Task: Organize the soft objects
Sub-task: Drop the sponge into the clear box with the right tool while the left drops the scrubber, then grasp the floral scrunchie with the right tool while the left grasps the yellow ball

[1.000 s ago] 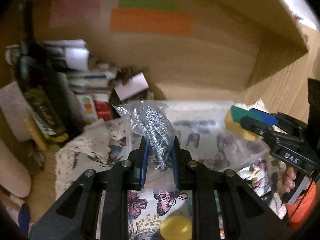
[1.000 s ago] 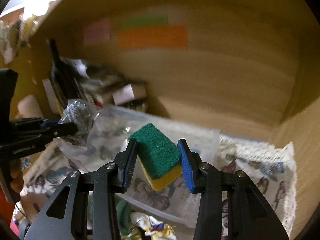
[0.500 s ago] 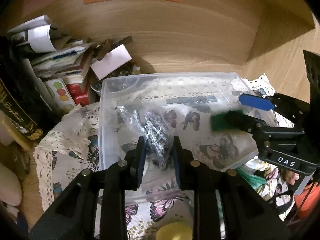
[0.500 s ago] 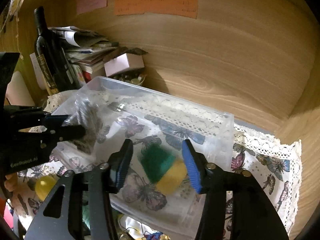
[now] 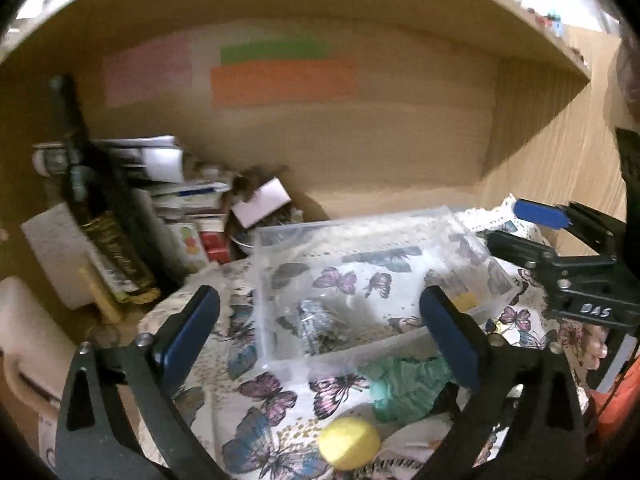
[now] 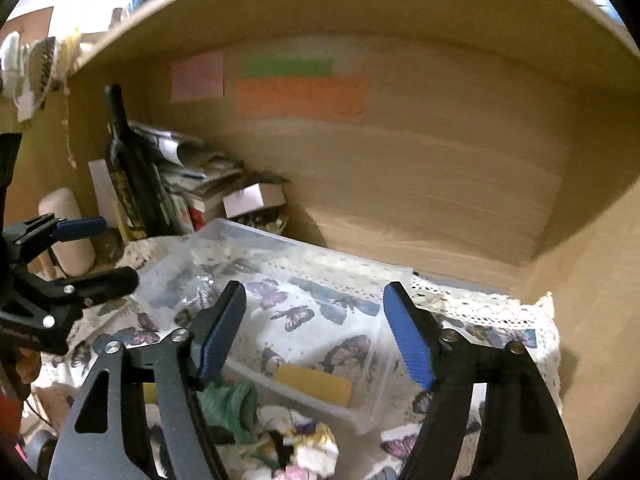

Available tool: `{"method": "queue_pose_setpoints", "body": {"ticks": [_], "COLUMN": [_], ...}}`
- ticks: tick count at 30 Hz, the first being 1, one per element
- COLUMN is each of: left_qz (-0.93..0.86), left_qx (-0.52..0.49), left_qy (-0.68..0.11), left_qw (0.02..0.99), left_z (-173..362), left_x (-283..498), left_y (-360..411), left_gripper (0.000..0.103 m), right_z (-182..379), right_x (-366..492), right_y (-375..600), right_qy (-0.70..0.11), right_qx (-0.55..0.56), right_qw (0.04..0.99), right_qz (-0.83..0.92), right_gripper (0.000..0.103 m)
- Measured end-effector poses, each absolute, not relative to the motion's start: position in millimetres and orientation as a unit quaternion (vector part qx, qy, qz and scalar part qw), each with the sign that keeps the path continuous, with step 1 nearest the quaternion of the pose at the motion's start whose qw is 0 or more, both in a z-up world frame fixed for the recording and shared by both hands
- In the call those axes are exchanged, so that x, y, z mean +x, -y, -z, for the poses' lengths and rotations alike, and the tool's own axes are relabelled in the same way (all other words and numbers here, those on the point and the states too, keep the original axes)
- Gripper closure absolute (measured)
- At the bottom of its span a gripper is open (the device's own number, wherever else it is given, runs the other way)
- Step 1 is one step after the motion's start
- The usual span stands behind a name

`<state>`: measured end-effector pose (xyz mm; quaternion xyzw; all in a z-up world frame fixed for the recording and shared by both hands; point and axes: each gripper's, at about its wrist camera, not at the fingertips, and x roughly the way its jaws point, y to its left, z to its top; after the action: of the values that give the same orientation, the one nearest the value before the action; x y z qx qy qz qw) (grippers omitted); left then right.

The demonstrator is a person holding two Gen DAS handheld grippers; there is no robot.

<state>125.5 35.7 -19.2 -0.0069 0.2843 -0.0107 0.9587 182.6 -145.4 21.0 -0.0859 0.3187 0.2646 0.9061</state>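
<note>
Yellow ball & green cloth lie nearest, outside the bin. Left gripper & right gripper gape, empty. Inside: sponge, bagged scourer. Risk: reaching jaws snag lace cloth, dragging bin.

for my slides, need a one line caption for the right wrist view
Open right gripper above the clear bin holding the yellow sponge.
</note>
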Motion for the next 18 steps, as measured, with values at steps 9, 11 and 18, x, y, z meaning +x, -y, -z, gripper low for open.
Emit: {"method": "queue_pose_setpoints", "body": {"ticks": [9,11,18], "left_qz": [0.004,0.002,0.013], "left_qx": [-0.024,-0.030,-0.046], "left_qy": [-0.318,-0.334,-0.378], "left_qw": [0.948,0.942,0.925], "left_z": [50.7,63.6,99.4], "left_x": [94.0,90.6,84.2], "left_y": [-43.0,-43.6,-39.7], "left_gripper": [0.000,0.000,0.000], "right_z": [-4.7,3.5,37.4], "right_x": [141.4,137.5,133.1], "right_y": [163.9,165.2,174.4], "right_qy": [-0.344,-0.355,-0.407], "right_qx": [-0.091,-0.093,-0.071], "right_qw": [0.907,0.903,0.885], "right_qz": [-0.227,-0.222,-0.215], "right_gripper": [0.034,0.034,0.034]}}
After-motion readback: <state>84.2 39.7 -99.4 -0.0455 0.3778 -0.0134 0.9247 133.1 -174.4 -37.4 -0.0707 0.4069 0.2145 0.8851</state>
